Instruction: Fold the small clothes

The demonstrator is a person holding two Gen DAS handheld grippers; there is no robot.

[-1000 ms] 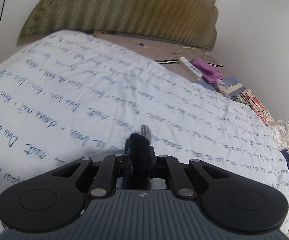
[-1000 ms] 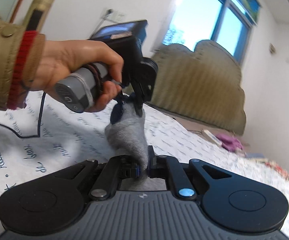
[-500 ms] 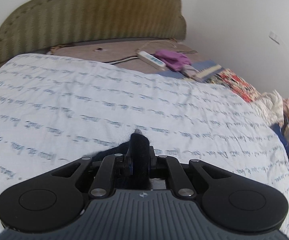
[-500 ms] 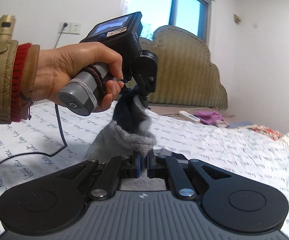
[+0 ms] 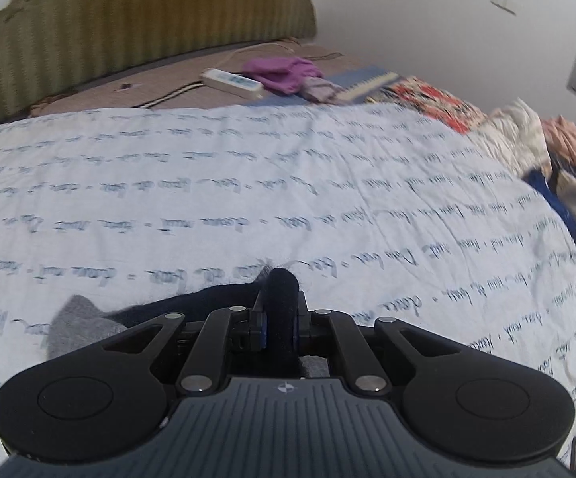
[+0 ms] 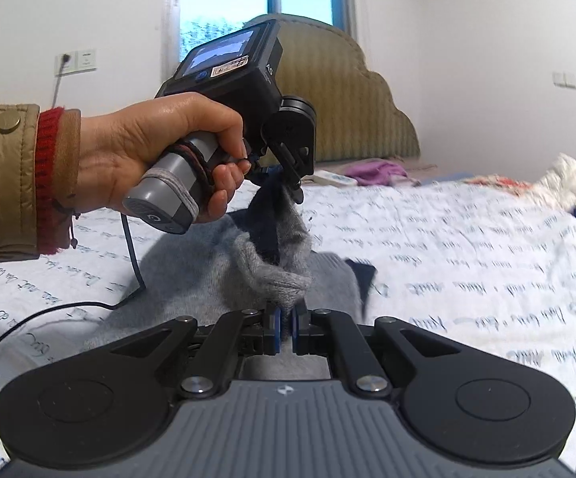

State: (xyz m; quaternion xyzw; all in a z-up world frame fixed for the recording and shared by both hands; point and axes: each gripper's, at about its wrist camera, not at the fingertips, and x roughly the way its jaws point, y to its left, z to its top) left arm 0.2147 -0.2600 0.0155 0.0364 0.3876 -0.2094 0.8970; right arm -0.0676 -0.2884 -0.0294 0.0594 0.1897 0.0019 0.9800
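Sock (image 6: 284, 275) pinched between both grippers, left hand (image 6: 156, 155) raised.

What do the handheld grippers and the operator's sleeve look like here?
Both grippers are black two-finger linkages with silver pivot screws, blue pads and a ribbed grey top plate: left gripper, right gripper. The left unit has a grey handle wrapped in dark bands, a small screen and a black cable. The sleeve is quilted tan with a brass snap, over a red knit cuff.

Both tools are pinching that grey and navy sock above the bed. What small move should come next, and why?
Probably lower both together: the left tool and right tool are shut on the sock, whose lower part already rests on the bedspread.
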